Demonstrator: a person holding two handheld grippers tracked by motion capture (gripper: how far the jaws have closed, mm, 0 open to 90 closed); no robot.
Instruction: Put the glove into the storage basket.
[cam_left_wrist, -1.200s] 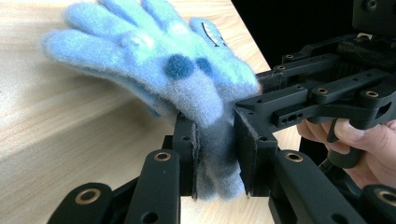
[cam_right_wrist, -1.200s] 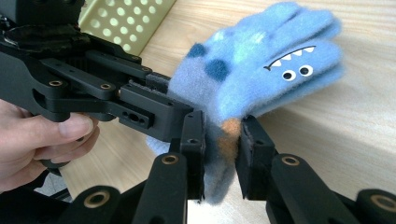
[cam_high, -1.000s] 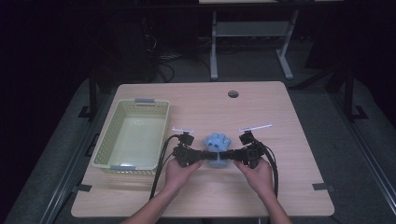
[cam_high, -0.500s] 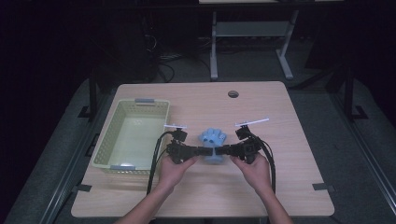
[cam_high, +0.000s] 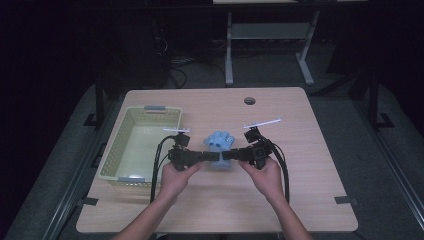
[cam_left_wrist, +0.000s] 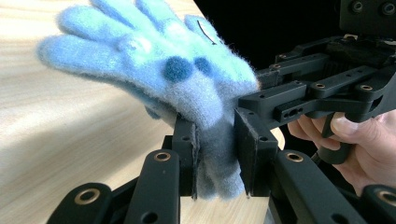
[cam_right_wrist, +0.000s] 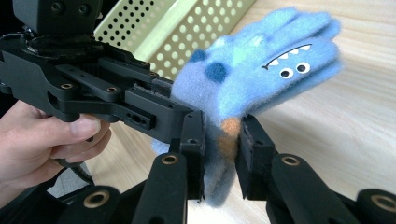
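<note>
Left hand-held gripper (cam_high: 212, 157) and right hand-held gripper (cam_high: 229, 155): both are clamping the cuff of one blue glove (cam_high: 220, 141), meeting near the counter (cam_high: 300, 200) centre. Yellow basket (cam_high: 111, 160) is sitting just left.

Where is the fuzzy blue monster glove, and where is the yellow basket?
blue monster glove (cam_right_wrist: 261, 79), right gripper view, on the palm beside the toothy face.
yellow basket (cam_high: 111, 155), high view, on its left wall.
</note>
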